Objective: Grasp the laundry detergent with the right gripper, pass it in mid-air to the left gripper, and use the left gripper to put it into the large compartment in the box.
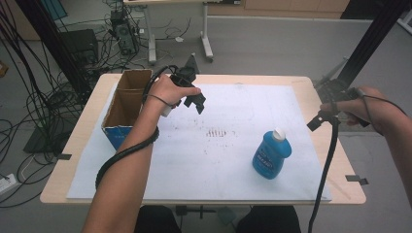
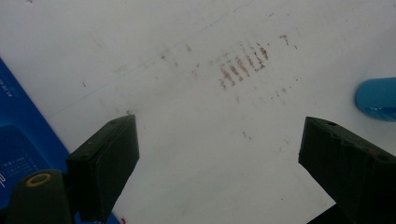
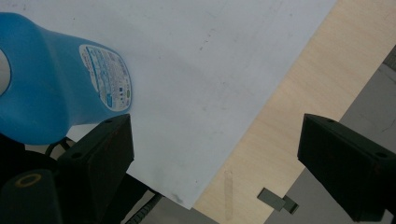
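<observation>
Bottle [image 1: 271,154]: blue, white cap, upright on the white sheet [image 1: 243,111] right of centre, free-standing so you can likely take it from the side. Box [image 1: 127,103]: open cardboard, left edge of the tabletop [image 1: 87,126], probably the drop point. Right gripper [image 1: 316,120]: beside the bottle, fingers wide, holding nothing. Left gripper [image 1: 194,101]: above the sheet near the box, fingers wide, empty.

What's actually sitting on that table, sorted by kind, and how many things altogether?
Blue bottles with a white cap: 1
Open cardboard boxes: 1
White paper sheets covering the tabletop: 1
Total: 3 things on the table
</observation>
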### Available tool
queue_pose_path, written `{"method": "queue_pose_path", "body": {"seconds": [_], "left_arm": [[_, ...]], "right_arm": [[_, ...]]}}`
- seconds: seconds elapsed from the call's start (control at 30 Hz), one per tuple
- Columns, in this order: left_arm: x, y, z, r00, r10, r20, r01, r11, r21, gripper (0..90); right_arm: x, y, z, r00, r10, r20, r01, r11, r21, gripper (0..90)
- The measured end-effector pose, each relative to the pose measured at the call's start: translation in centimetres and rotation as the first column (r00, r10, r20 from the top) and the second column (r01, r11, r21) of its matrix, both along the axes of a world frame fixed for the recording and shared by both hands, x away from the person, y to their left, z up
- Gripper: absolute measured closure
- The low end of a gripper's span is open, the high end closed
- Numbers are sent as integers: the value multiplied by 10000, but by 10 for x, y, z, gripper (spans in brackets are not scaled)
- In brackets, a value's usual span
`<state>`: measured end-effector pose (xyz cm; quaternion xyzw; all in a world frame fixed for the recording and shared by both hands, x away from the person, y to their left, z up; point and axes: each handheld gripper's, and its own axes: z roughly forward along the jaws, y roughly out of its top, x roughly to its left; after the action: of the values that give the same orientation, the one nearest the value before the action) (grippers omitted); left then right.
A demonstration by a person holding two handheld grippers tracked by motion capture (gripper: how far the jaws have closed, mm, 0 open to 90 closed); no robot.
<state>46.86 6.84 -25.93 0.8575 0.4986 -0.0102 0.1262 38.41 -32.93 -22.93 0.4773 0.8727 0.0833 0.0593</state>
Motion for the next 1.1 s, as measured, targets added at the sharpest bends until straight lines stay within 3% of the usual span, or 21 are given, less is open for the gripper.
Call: {"method": "queue_pose_path", "body": {"seconds": [1.1], "left_arm": [[-30, 6, -7, 9996, -218, 190, 226, 9989, -417, 125]], "right_arm": [[-37, -19, -26, 9997, 166, 157, -168, 9997, 169, 104]]}}
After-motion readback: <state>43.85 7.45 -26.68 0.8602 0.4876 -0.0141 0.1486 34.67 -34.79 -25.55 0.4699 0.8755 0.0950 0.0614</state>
